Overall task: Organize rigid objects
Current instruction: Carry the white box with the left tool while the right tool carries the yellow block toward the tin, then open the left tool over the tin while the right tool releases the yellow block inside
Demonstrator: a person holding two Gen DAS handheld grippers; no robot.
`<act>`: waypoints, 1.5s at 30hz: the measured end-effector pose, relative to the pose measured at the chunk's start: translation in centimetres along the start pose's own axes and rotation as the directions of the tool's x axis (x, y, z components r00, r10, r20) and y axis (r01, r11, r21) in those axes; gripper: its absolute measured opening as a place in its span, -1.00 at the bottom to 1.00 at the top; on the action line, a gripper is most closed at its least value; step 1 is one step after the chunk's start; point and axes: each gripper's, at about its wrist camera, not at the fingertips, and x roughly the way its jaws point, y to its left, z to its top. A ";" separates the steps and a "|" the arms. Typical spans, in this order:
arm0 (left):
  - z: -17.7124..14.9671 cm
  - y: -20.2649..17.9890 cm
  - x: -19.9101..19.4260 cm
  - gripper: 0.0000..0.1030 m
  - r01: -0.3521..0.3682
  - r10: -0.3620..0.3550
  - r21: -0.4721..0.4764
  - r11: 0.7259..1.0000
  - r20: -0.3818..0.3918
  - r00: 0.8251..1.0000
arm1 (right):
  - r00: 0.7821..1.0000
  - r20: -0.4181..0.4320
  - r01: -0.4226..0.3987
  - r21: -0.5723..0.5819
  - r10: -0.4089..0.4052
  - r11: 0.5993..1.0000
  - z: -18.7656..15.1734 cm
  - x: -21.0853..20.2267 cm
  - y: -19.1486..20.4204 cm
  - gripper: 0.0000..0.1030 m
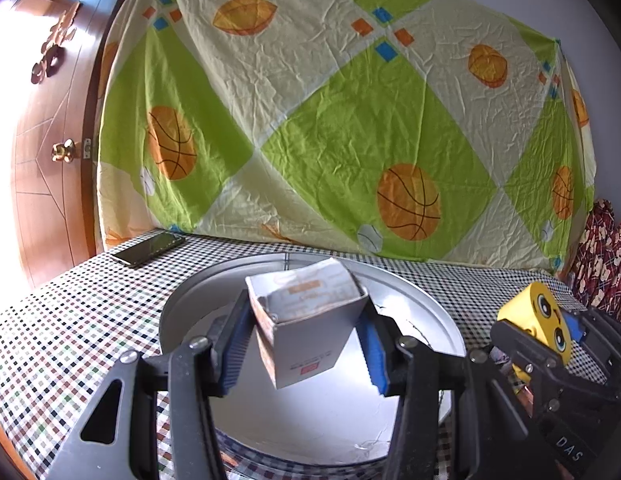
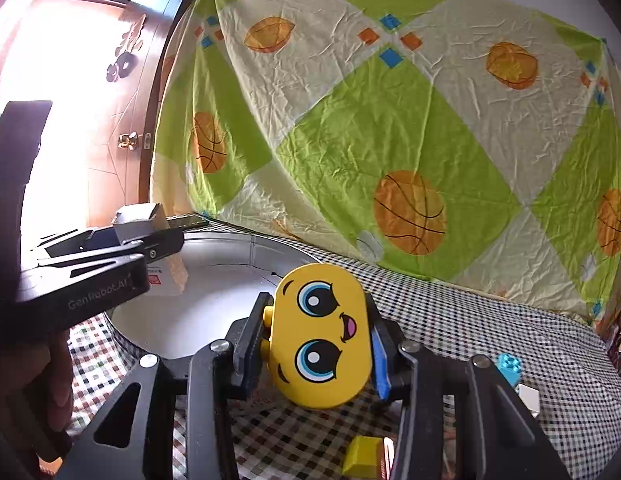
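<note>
My left gripper [image 1: 306,332] is shut on a small white cardboard box [image 1: 306,320] with orange print and holds it above the round silver tray [image 1: 182,308]. In the right wrist view that box [image 2: 138,220] shows at the left over the tray [image 2: 238,272]. My right gripper [image 2: 318,340] is shut on a yellow toy block with a cartoon face [image 2: 320,336], held just off the tray's right rim. The same yellow block [image 1: 538,320] appears at the right of the left wrist view, in the right gripper [image 1: 550,340].
A checked cloth [image 1: 70,320] covers the table. A dark phone [image 1: 148,248] lies at the back left. A small yellow block [image 2: 362,458], a blue brick [image 2: 508,366] and a white piece [image 2: 528,398] lie on the cloth near me. A basketball-print sheet [image 1: 330,120] hangs behind, with a wooden door [image 1: 50,140] to the left.
</note>
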 end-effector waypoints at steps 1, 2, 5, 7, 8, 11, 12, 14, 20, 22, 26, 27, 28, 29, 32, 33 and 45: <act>0.2 0.2 0.3 -0.04 0.001 0.000 0.003 1.000 -0.015 1.000 | 1.000 -0.004 -0.012 0.008 0.012 1.000 0.4 0.3 0.0 -0.12; 0.3 0.3 0.6 -0.04 0.001 -0.001 0.005 1.000 -0.023 1.000 | 1.000 -0.009 -0.024 0.016 0.024 1.000 0.8 0.7 0.0 -0.12; 0.5 0.6 1.6 -0.04 0.016 -0.014 0.017 1.000 -0.074 0.997 | 0.997 -0.036 -0.064 0.040 0.065 0.997 1.9 1.8 -0.1 -0.12; 0.6 0.9 2.3 -0.04 0.017 -0.015 0.018 1.000 -0.106 0.994 | 0.996 -0.049 -0.078 0.047 0.081 0.996 2.4 2.6 0.0 -0.12; 0.6 0.9 2.7 -0.04 0.015 -0.012 0.024 1.000 -0.120 0.993 | 0.995 -0.058 -0.081 0.044 0.083 0.996 2.6 3.0 0.1 -0.12; 0.7 0.9 3.8 -0.04 0.015 -0.009 0.036 0.999 -0.159 0.987 | 0.990 -0.100 -0.096 0.043 0.100 0.994 3.0 4.5 0.5 -0.12; 0.8 0.9 4.3 -0.04 0.014 -0.006 0.046 0.999 -0.175 0.984 | 0.987 -0.120 -0.102 0.042 0.106 0.994 3.0 5.2 0.7 -0.12; 1.0 0.9 5.2 0.01 0.000 0.011 0.057 0.998 -0.200 0.980 | 0.978 -0.170 -0.113 0.031 0.117 0.993 3.0 6.7 1.1 -0.12; 2.4 2.4 5.6 0.78 -0.153 0.165 0.081 0.985 -0.161 0.973 | 0.964 -0.249 -0.084 0.040 0.091 0.996 3.2 9.8 1.2 0.33; 2.9 3.6 4.7 0.92 -0.214 0.219 0.057 0.975 -0.109 0.970 | 0.970 -0.218 -0.095 0.073 0.109 0.993 3.4 9.1 0.7 0.43; 3.0 6.1 3.4 0.98 -0.273 0.272 -0.005 0.962 -0.068 0.960 | 0.977 -0.192 -0.080 0.082 0.094 0.993 3.1 7.7 0.1 0.44; 2.8 6.4 3.3 0.98 -0.275 0.274 -0.007 0.961 -0.071 0.959 | 0.978 -0.189 -0.079 0.083 0.094 0.993 2.9 7.5 0.0 0.44; 2.5 6.4 3.1 0.98 -0.278 0.277 -0.004 0.961 -0.074 0.958 | 0.978 -0.188 -0.076 0.083 0.090 0.994 2.6 7.0 -0.1 0.44; 2.1 6.4 2.8 0.98 -0.276 0.276 0.003 0.961 -0.079 0.958 | 0.979 -0.185 -0.072 0.078 0.085 0.994 2.4 6.5 -0.2 0.44; 1.0 5.9 1.8 0.98 -0.258 0.258 0.017 0.966 -0.092 0.962 | 0.986 -0.161 -0.044 0.048 0.051 0.998 1.7 4.8 -0.5 0.46; 0.5 5.7 1.5 0.99 -0.250 0.251 0.017 0.968 -0.097 0.963 | 0.988 -0.149 -0.031 0.041 0.037 0.999 1.6 4.2 -0.8 0.47; 0.5 3.5 -0.7 0.99 -0.218 0.218 0.004 0.976 -0.055 0.974 | 0.998 -0.069 0.015 0.098 -0.008 0.995 0.2 -1.9 -4.7 0.58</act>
